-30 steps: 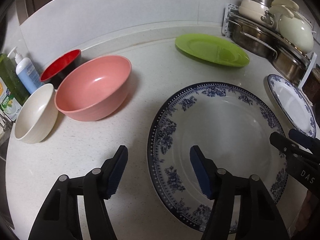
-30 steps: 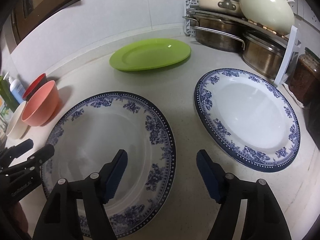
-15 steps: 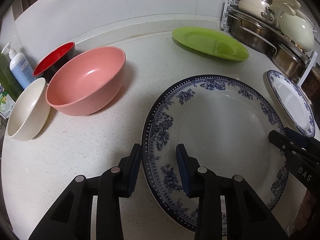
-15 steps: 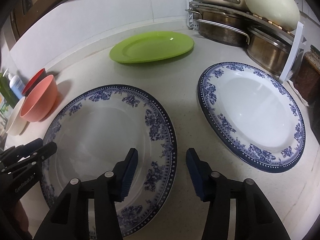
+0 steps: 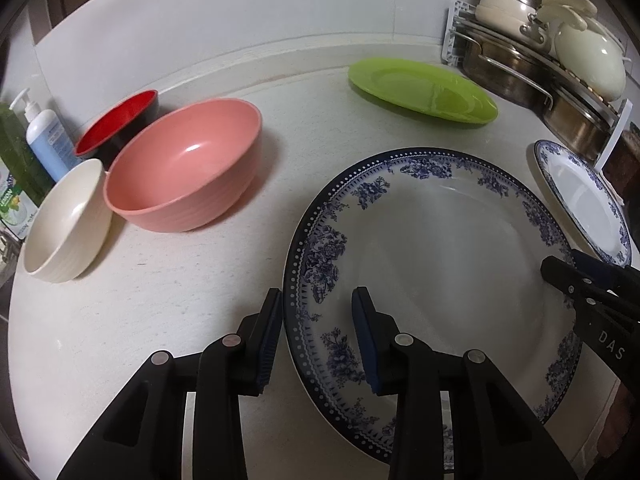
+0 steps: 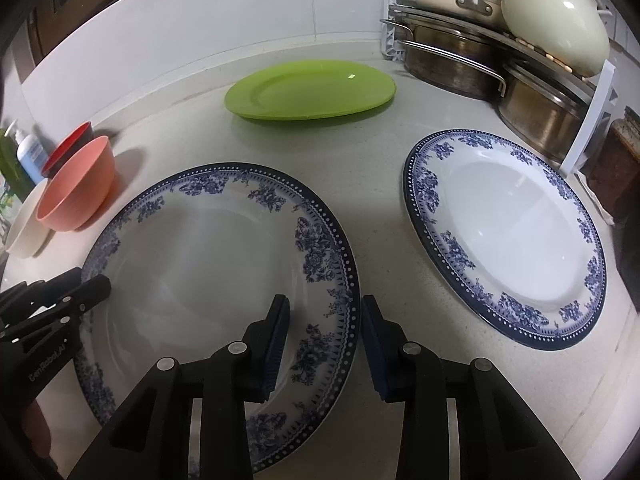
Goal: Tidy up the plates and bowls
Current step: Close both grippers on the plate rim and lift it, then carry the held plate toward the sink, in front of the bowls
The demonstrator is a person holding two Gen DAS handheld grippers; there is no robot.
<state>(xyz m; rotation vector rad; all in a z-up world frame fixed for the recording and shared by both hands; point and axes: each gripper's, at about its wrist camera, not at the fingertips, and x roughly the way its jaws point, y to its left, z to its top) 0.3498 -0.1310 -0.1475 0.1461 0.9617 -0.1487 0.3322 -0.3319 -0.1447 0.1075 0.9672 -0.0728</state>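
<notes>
A large blue-and-white plate (image 5: 440,264) lies on the white counter. My left gripper (image 5: 316,336) straddles its left rim, jaws partly closed with a gap either side of the rim. My right gripper (image 6: 324,340) straddles the same plate (image 6: 208,256) at its right rim, also partly closed, not clamped. A second blue-and-white plate (image 6: 508,232) lies to the right. A green plate (image 6: 312,90) lies at the back. A pink bowl (image 5: 184,164), a cream bowl (image 5: 68,220) and a red bowl (image 5: 116,122) stand at the left.
A rack of steel pans and cream pots (image 6: 500,40) fills the back right corner. Soap bottles (image 5: 40,140) stand at the far left against the wall. A dark jar (image 6: 620,160) stands at the right edge.
Both grippers have narrowed from wide open and moved onto opposite rims of the large blue-and-white plate. The plate has not moved.
</notes>
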